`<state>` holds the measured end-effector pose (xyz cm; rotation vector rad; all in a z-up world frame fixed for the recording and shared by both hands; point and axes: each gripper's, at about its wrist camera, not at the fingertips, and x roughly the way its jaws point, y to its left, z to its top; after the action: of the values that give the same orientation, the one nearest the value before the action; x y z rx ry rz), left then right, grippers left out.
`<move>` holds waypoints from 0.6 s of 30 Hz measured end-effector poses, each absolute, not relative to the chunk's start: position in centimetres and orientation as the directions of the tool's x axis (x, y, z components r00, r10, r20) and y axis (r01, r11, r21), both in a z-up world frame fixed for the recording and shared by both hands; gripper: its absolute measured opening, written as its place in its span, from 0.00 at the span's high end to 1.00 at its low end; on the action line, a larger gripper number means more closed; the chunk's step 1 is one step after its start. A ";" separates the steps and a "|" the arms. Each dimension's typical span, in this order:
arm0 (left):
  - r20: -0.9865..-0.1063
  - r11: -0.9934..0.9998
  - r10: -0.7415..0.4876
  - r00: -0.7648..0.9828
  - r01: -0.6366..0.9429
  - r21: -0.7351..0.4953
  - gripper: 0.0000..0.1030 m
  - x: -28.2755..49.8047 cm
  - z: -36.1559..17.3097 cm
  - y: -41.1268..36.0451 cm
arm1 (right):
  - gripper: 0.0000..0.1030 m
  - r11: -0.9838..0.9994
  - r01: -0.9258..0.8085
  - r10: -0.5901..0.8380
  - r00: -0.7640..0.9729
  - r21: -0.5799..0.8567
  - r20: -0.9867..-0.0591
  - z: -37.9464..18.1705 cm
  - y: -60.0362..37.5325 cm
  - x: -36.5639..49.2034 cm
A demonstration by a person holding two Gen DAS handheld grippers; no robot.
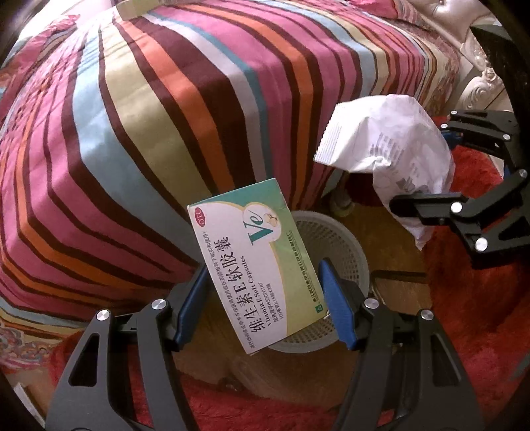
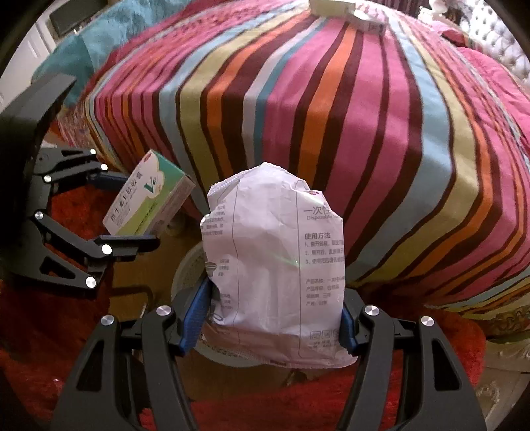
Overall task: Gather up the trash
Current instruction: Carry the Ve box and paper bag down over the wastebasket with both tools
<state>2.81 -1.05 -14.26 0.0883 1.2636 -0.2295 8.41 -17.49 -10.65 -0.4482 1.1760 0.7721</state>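
A large bed with a striped cover (image 1: 159, 139) fills the far part of both views; its stripes are pink, dark brown, orange, light blue and yellow-green. Below the bed, on the near side, lies a red shaggy rug (image 1: 470, 331); between the rug and the bed a strip of wooden floor (image 1: 394, 291) is visible. On this floor, close to the edge of the bed, stands a white basket with a mesh wall (image 1: 334, 238); it is open at the top.

The right gripper (image 2: 271, 318) pinches a crumpled white paper bag (image 2: 275, 265) with printed text; the blue pads press on its two sides, and the bag hangs above the basket. The left gripper (image 1: 261, 298) pinches a green and white medicine box (image 1: 251, 265); the box is tilted and sits between the blue pads, over the near left rim of the basket. The two grippers are near each other, the bag to the right of the box. At the far top of the bed lies a small pale box (image 2: 347, 13); it is blurred.
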 end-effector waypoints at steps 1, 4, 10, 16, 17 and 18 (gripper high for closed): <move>-0.953 0.973 -0.124 0.275 0.221 -0.063 0.37 2.9 -14.4 -1.1 | 0.40 0.667 -0.742 0.288 0.167 0.072 -0.943 -10.9 -17.3 8.5; -0.958 0.971 -0.126 0.258 0.231 -0.065 0.37 3.2 -14.9 -1.2 | 0.40 0.659 -0.748 0.255 0.121 0.081 -0.959 -11.9 -16.8 8.4; -0.966 0.968 -0.130 0.223 0.239 -0.075 0.37 3.7 -16.3 -1.4 | 0.40 0.665 -0.737 0.203 0.021 0.122 -0.979 -14.1 -16.7 8.7; -0.974 0.966 -0.132 0.183 0.244 -0.085 0.37 4.0 -17.4 -1.6 | 0.40 0.687 -0.707 0.190 -0.046 0.166 -0.981 -15.3 -16.8 9.2; -0.976 0.965 -0.132 0.175 0.247 -0.087 0.37 4.0 -17.6 -1.7 | 0.40 0.689 -0.705 0.187 -0.052 0.169 -0.981 -15.4 -16.9 9.2; -0.977 0.964 -0.132 0.167 0.251 -0.087 0.37 4.1 -17.8 -1.8 | 0.40 0.691 -0.701 0.182 -0.063 0.173 -0.981 -15.7 -17.0 9.2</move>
<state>4.11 -1.84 -17.79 0.1028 1.3773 -0.2732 9.17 -17.00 -15.68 -0.4557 1.4656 0.7656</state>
